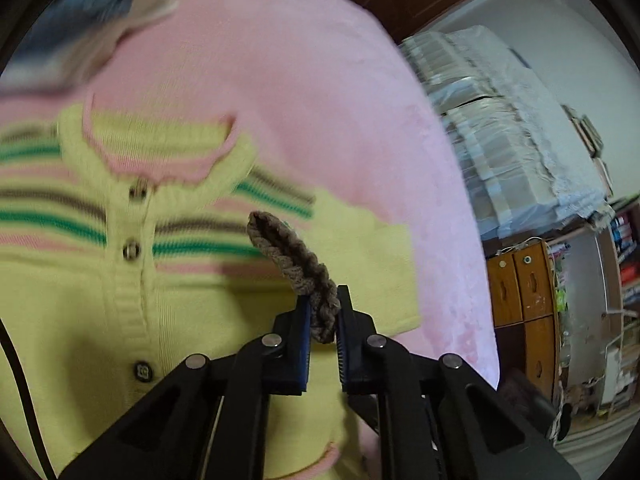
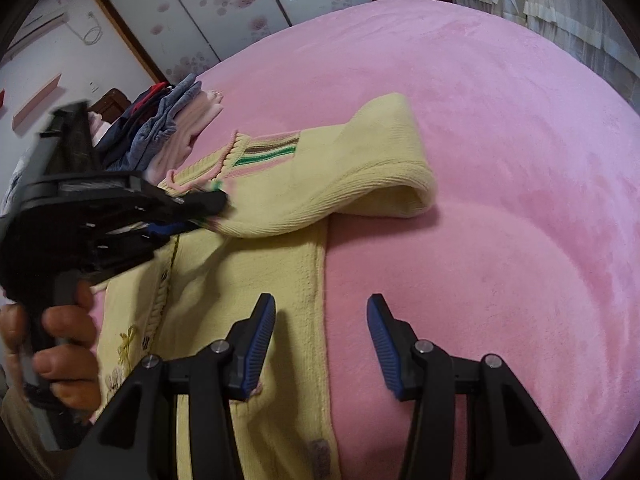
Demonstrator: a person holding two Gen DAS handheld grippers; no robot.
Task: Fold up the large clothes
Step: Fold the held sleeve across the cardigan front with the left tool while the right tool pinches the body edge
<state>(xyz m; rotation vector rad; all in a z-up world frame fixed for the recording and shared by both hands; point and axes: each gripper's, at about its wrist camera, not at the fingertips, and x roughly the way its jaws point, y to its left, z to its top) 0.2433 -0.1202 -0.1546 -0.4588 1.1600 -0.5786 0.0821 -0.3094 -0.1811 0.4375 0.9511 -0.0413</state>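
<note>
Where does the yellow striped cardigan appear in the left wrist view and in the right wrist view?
Left wrist view: the yellow striped cardigan fills the left and centre, buttons facing the camera, beneath the left gripper.
Right wrist view: it lies left of centre, one sleeve folded across, with the left gripper at its chest.
Shared landmark: the pink blanket under the cardigan.

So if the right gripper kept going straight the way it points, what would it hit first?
Probably the pink blanket, just beside the yellow cardigan. The right gripper is open with nothing between its fingers; depth is uncertain.
</note>
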